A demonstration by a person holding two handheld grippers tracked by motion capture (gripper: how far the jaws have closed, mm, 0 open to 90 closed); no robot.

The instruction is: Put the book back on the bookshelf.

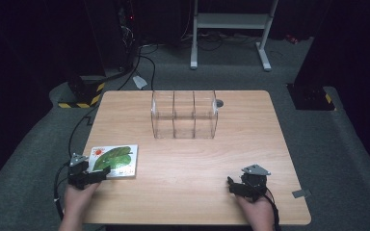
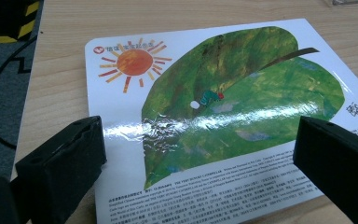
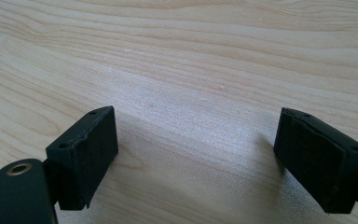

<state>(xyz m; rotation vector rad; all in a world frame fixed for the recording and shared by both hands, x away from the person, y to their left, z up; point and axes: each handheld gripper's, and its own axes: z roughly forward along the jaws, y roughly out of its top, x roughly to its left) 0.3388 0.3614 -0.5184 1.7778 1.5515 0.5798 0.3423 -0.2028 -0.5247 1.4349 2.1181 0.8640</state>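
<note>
Between the wide-spread jaws of the left gripper (image 2: 196, 163) lies the near edge of a flat picture book (image 2: 223, 107), back cover up; nothing is clamped yet, and the spread suggests the jaws are being lined up to take that edge. Off to that gripper's right, the right gripper (image 3: 196, 154) hovers equally wide open and empty over the bare wooden table (image 3: 191, 56). Well beyond both, a clear three-slot organizer (image 1: 185, 114) stands upright, likely where the book belongs.

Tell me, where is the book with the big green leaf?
The book lies flat near the table's front left corner in the high view, right by the open left gripper.
</note>
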